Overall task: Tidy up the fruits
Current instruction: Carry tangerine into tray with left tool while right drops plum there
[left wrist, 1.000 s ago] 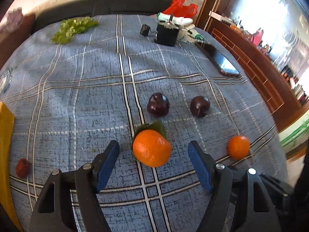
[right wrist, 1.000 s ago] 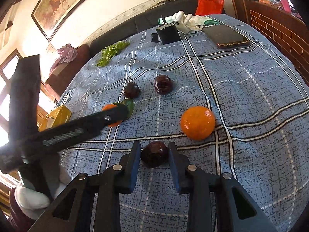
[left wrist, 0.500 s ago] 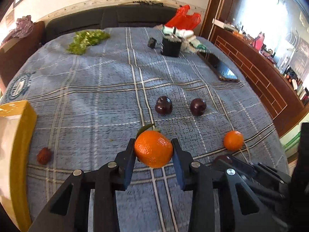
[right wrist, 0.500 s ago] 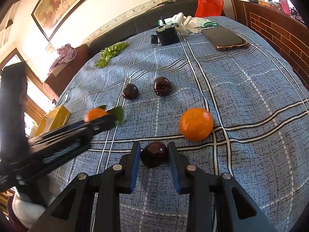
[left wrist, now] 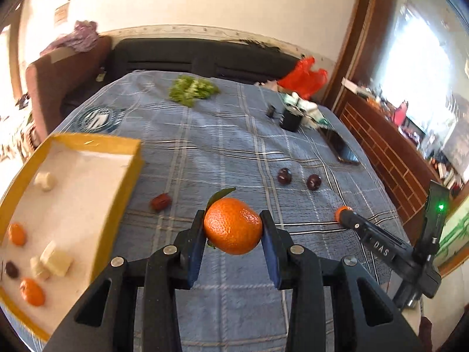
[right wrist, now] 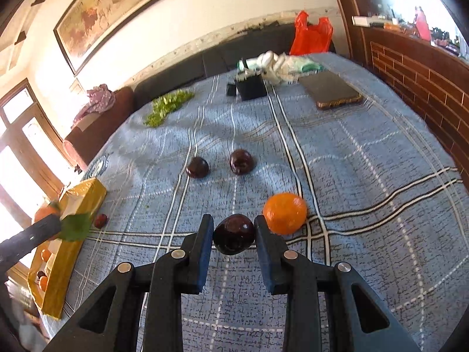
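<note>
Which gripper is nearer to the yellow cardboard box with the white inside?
Left. The left gripper, shut on a leafy orange mandarin, is beside the yellow cardboard box. The right gripper, holding a dark plum, is farther across the cloth.

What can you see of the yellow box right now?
The yellow box is a shallow open tray with yellow walls and a white inside, cardboard by the look of it. It sits on the blue plaid cloth at the left edge. Inside lie two oranges, a dark fruit and some white blocks. No gripper touches it.
</note>
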The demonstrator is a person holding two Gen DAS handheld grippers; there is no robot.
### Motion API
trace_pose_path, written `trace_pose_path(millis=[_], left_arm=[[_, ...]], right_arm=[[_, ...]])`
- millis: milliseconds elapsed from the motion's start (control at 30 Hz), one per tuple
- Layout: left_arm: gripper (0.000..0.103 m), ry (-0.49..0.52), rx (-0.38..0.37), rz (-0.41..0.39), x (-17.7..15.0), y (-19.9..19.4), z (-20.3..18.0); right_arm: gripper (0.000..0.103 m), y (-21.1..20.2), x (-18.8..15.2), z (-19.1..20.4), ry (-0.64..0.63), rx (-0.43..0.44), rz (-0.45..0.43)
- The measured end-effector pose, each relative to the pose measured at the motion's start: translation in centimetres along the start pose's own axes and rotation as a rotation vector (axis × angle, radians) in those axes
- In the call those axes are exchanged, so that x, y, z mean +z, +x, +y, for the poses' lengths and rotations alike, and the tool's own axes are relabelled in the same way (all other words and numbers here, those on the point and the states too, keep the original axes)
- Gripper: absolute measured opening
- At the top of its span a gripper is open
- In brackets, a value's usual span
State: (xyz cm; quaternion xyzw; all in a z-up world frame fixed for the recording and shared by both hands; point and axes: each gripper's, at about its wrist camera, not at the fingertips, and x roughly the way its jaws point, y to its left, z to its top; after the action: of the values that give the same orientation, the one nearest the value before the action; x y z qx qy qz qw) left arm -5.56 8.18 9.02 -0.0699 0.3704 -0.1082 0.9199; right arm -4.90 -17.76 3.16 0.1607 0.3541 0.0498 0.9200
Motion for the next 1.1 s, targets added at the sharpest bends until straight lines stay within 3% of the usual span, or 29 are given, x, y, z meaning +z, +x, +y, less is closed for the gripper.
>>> trace_pose_path(millis=[233,467,767,1100], left_arm=[[0.035,-0.089,0.032,-0.026,-0.9,-3.1,4.4],[0.035,-0.207,0.104,-0.074,-1.3,-5.9,10.7],[0.035,-0.380,0.232,-0.083,-2.9,-7.8,19.7],[0.035,-0.422,0.290,-0.030,-3.7,-6.5,24.6]], right_arm=[[0.031,-1.4,0.0,1.4,-0.034,-0.035,-0.033],[0.031,-2.3,0.0,4.9,-0.040,0.065,0.039],[0.032,-1.0,-0.9,17.5,-0.234,0.263,0.123],[0.032,3.1,-5.0,29.3,-0.425,0.403,0.267]])
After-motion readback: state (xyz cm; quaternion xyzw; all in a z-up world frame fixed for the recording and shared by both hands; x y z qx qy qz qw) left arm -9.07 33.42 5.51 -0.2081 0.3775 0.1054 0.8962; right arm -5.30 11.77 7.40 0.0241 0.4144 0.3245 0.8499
